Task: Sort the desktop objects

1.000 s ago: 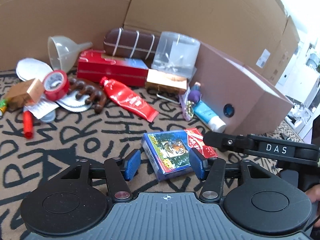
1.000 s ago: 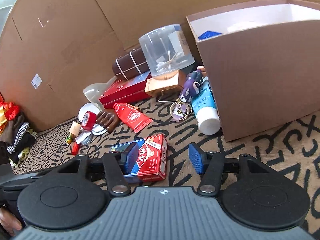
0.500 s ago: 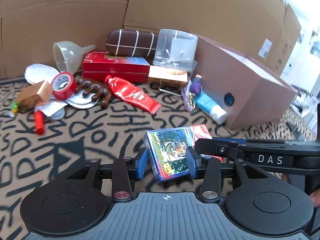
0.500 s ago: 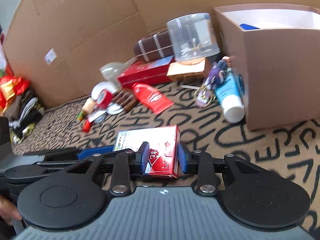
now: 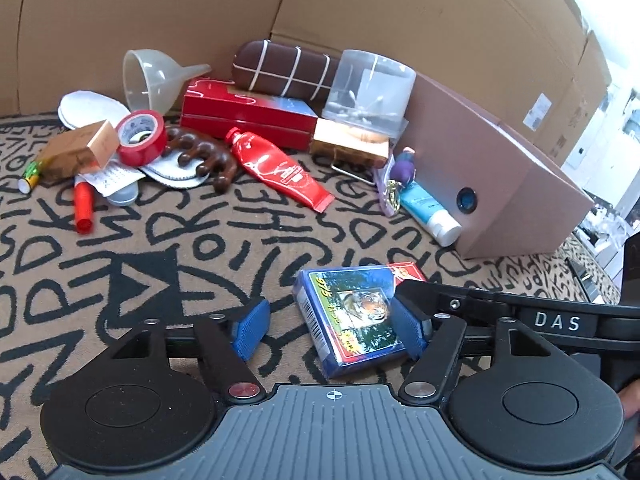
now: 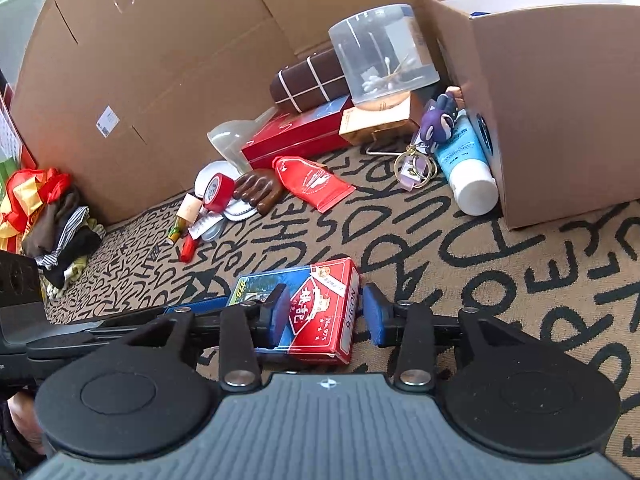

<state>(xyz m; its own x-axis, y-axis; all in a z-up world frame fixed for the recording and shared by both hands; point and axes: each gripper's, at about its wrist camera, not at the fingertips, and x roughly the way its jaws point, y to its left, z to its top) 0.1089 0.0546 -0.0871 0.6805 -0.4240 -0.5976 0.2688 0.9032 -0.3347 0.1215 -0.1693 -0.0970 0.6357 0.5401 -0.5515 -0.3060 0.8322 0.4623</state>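
A blue card pack with a tiger picture lies on the patterned mat between the pads of my left gripper. Its jaws are opening: the left pad stands well clear of the pack and the right pad is at its edge. A red card pack lies against the blue one, between the pads of my right gripper. Those jaws are opening too, with a small gap at the right pad. The right gripper's black arm crosses the left wrist view. An open cardboard box stands at the right.
Clutter lines the back wall: a funnel, a long red box, a brown case, a clear swab tub, a red tube, a tape roll and a blue-white tube. Clothes are piled far left.
Half a second ago both grippers had closed in on their card packs. Both have now opened wider, and the packs lie on the mat.
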